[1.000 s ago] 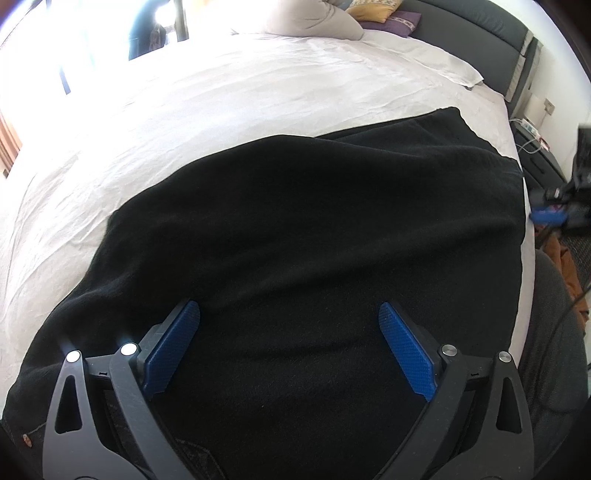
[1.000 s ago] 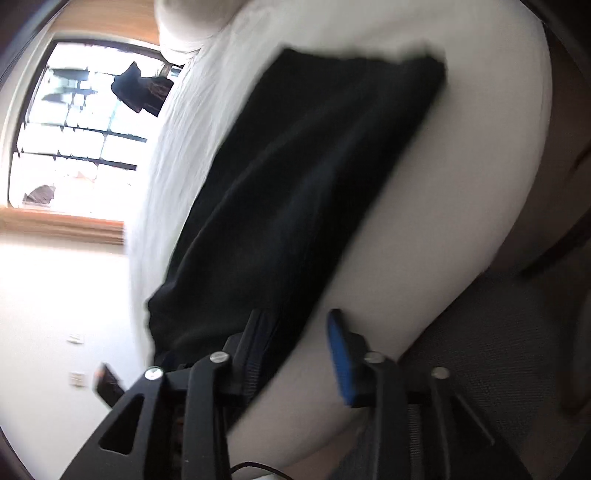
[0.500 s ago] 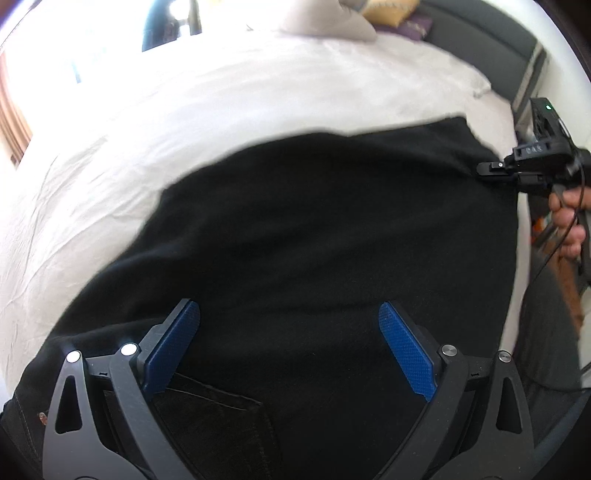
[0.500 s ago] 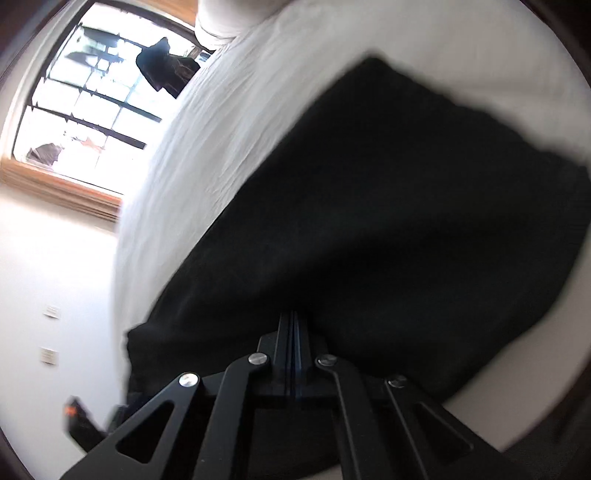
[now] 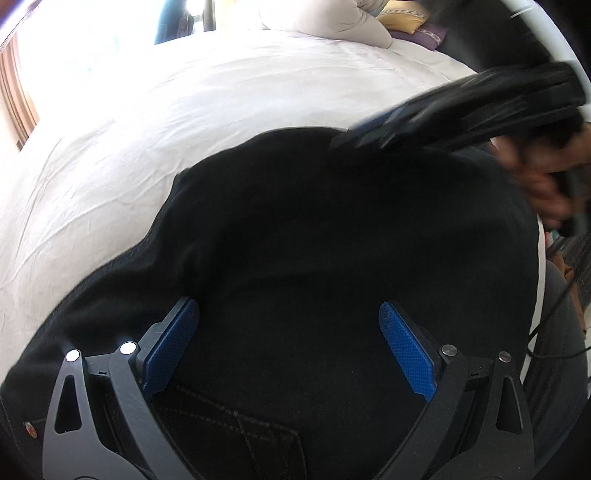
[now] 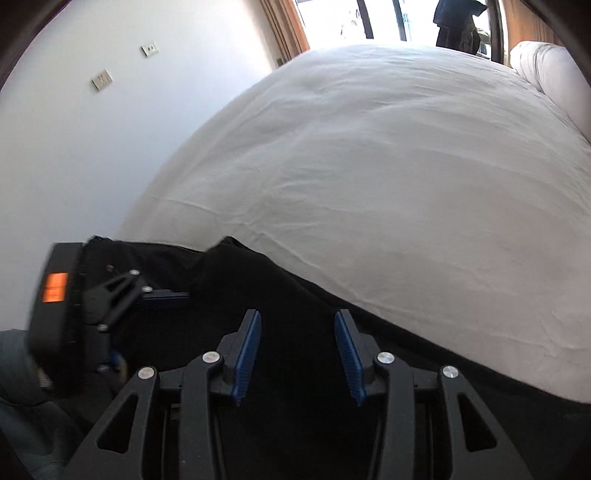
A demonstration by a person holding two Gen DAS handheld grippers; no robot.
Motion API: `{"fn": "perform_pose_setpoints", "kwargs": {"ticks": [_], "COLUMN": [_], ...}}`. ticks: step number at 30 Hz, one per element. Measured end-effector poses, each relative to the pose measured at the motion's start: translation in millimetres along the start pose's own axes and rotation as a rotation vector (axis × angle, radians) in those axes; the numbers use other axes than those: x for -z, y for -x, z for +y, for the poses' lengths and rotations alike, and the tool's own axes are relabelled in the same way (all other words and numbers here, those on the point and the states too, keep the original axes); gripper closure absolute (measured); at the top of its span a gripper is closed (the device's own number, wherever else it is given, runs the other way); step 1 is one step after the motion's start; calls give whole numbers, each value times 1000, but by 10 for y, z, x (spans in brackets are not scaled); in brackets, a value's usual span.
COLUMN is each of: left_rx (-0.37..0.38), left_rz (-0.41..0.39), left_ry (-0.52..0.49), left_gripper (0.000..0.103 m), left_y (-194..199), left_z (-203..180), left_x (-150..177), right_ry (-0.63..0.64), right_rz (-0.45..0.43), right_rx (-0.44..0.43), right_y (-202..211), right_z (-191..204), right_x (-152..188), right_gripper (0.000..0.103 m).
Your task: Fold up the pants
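Folded black denim pants (image 5: 332, 258) lie on the white-sheeted bed (image 5: 184, 110), under both grippers. Left gripper (image 5: 288, 347) fingers wide apart, empty. Right gripper (image 6: 297, 354) fingers opening, empty, near pants' far edge; bare sheet beyond. Pillows (image 5: 332, 18) well past.

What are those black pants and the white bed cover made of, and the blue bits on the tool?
Pants: black denim probably, matte, with stitched pocket seams near the waist. Bed cover: likely cotton, matte white, finely creased. Blue pads on the left hand-held gripper: seemingly plastic or rubber, with a fine cross-hatched grip texture.
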State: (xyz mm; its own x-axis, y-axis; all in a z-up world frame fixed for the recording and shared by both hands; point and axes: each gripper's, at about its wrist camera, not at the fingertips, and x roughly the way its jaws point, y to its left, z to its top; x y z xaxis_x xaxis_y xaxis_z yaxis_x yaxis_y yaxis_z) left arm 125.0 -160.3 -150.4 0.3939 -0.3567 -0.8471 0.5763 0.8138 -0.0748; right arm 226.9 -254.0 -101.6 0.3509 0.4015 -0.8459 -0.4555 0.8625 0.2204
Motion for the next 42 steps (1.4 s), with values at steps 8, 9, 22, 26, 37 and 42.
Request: {"fn": "perform_pose_setpoints", "kwargs": {"ticks": [8,9,22,26,37,42], "left_rx": [-26,-28,-47,-67,-94,-133], "left_rz": [-8,-10,-19,-22,-23,-1], "left_ry": [4,4,33,42,72,75], "left_gripper": [4,4,4,4,4,4], "left_y": [56,62,367,478,623,589], "left_z": [19,16,13,0,174,121], "left_x": [103,107,481,578,890,753], "right_ry": [-281,-304,-283,-384,-806,-1008], "right_rz": [-67,-110,-45,-139,-335,-418], "right_rx": [261,183,-127,-86,-101,137], "right_y": [16,109,-680,-167,934,1539], "right_z": [-546,-497,95,-86,-1311,-1877], "right_x": [107,107,-338,-95,2173,2920], "right_gripper": [73,73,103,72,82,89]}}
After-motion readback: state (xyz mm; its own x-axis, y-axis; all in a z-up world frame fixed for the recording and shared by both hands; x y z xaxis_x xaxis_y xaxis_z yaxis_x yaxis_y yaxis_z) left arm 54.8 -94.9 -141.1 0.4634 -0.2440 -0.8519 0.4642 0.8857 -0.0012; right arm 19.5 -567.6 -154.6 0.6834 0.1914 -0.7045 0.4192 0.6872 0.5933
